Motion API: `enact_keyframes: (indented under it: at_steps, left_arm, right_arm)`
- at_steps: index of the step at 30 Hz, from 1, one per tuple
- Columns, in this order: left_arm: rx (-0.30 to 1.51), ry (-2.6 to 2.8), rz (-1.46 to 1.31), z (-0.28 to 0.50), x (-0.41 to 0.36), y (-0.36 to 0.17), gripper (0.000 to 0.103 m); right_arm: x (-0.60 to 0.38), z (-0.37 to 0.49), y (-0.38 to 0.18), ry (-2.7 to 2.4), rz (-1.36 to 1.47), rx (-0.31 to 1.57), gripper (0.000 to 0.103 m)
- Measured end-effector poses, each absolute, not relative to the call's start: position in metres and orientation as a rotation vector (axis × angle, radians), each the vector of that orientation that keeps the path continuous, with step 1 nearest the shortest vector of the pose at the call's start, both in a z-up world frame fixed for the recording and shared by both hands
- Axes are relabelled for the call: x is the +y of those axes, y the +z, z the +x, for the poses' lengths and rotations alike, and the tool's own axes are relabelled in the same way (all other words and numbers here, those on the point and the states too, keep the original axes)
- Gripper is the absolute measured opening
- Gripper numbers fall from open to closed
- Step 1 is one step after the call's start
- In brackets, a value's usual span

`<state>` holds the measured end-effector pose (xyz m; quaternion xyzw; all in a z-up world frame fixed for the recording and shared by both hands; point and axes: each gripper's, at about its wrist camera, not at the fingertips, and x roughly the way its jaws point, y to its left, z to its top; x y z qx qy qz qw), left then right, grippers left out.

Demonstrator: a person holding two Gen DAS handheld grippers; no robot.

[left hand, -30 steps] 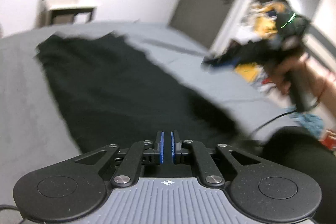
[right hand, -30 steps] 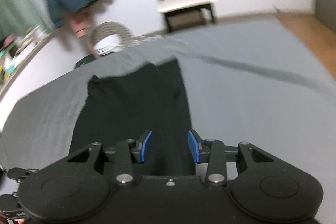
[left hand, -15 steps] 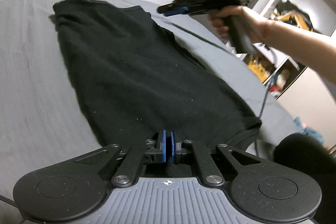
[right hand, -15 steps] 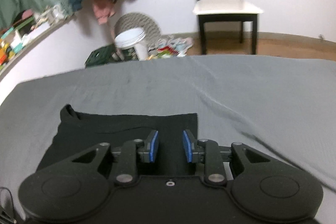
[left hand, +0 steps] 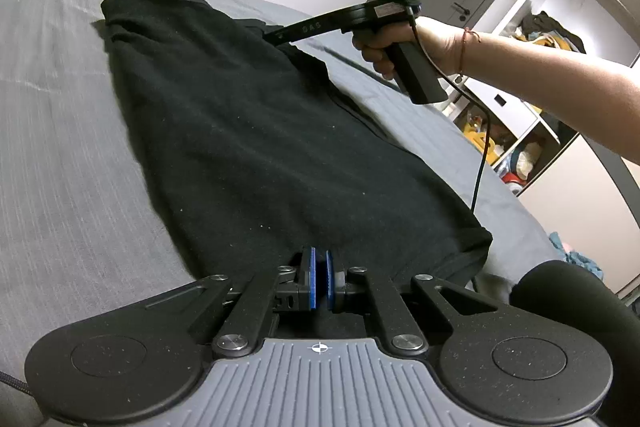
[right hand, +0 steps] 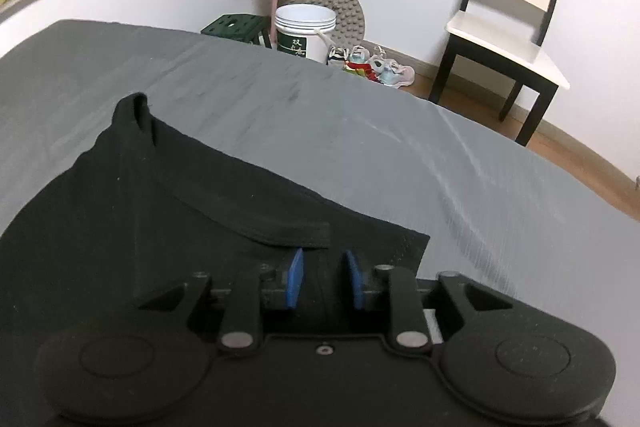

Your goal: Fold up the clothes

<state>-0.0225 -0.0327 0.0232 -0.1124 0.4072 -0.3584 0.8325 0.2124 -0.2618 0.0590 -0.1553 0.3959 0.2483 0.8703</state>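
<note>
Two grips were what I needed on the black garment [left hand: 248, 131], which lay stretched along the grey bed [left hand: 60, 155], and I had only one: the left gripper [left hand: 318, 281] had its jaws clamped on the near hem, while the right gripper [right hand: 325, 281] sat over the far corner with jaws apart. I judged that closing there might catch only the top layer, or the sheet, and skew the fold. Only the left view showed the hand [left hand: 384, 43] and whole length; only the right showed the layered corner edge [right hand: 296, 233].
</note>
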Motion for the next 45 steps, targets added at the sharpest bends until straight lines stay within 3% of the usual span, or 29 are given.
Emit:
enact_keyframes:
  at_steps: [4,15,17,21,26,32,35,36,40,44,45]
  left_arm:
    - [0.860,-0.757,-0.234,-0.024,-0.033,0.024,0.005]
    - [0.840,-0.754,-0.182,-0.028,-0.034,0.026,0.005]
    - [0.843,-0.756,-0.191,-0.027,-0.032,0.026,0.005]
    - [0.846,-0.754,-0.193,-0.027,-0.031,0.027,0.005]
    - [0.861,-0.770,-0.196,-0.027,-0.031,0.030,0.005]
    - [0.889,-0.893,-0.102,-0.041,-0.042,0.035,0.005]
    - [0.884,-0.918,-0.062,-0.047,-0.048,0.035,0.005]
    - [0.894,-0.925,-0.070,-0.046,-0.047,0.035,0.005]
    - [0.952,-0.957,-0.106,-0.043,-0.041,0.034,0.005]
    - [0.960,-0.977,-0.077,-0.045,-0.039,0.036,0.005]
    - [0.965,-0.981,-0.076,-0.044,-0.038,0.037,0.005]
  right_arm:
    - [-0.255,0.206,0.062,0.524,-0.354,0.821,0.004]
    - [-0.277,0.203,0.066,0.342,-0.337,0.785,0.003]
    - [-0.275,0.204,0.058,0.328,-0.326,0.800,0.004]
    - [-0.284,0.210,0.061,0.309,-0.228,0.798,0.020]
    - [-0.313,0.218,0.076,0.313,-0.009,0.797,0.022]
    - [-0.359,0.219,0.080,0.372,0.198,0.925,0.023]
    - [-0.362,0.210,0.070,0.386,0.161,0.983,0.016]
    - [-0.361,0.205,0.066,0.388,0.153,0.989,0.006]
    - [-0.357,0.192,0.060,0.368,0.132,0.967,0.001]
    - [-0.357,0.193,0.061,0.299,0.134,0.982,0.001]
    - [-0.358,0.192,0.062,0.298,0.150,0.983,0.005]
